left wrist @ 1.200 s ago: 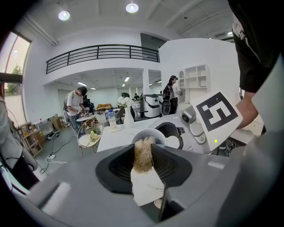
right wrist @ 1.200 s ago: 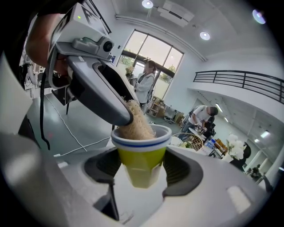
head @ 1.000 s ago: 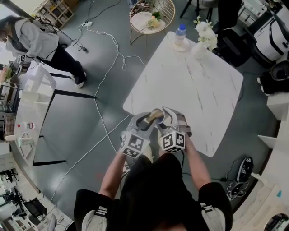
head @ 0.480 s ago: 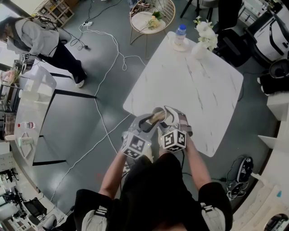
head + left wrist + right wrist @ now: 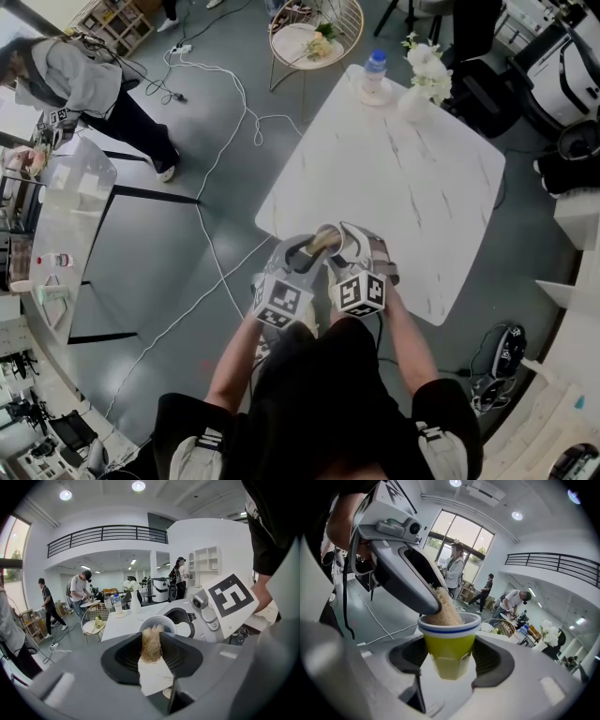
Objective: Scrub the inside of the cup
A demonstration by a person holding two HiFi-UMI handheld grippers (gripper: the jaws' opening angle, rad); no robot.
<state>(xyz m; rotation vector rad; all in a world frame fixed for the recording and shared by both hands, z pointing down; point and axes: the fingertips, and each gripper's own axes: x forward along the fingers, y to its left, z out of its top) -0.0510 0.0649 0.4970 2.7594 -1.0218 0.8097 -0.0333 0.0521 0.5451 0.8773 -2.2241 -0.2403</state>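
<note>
Right gripper view: my right gripper is clamped on the cup, one jaw against each side of its yellow-green body. The white rim with its blue band stands clear above the jaws. In this view the cup's long axis runs up and down, crosswise to the jaws, with the mouth at the top and the base low between the pads.

In the left gripper view that mouth faces almost straight at me, so the cup's axis lies roughly in line with my left gripper. That gripper is closed on a tan, fibrous scrubber. The scrubber's length runs out along the jaws, and its far end reaches down into the cup's mouth, touching the inside near the rim.

From the head view, both grippers meet in the air in front of my chest, over the near edge of the white marble table. The two marker cubes sit side by side, just apart.

Past the grippers the tabletop is bare. A bottle and a vase of white flowers stand together at the far corner, well apart from the cup. To my left the table edge drops to grey floor, where a white cable trails.
</note>
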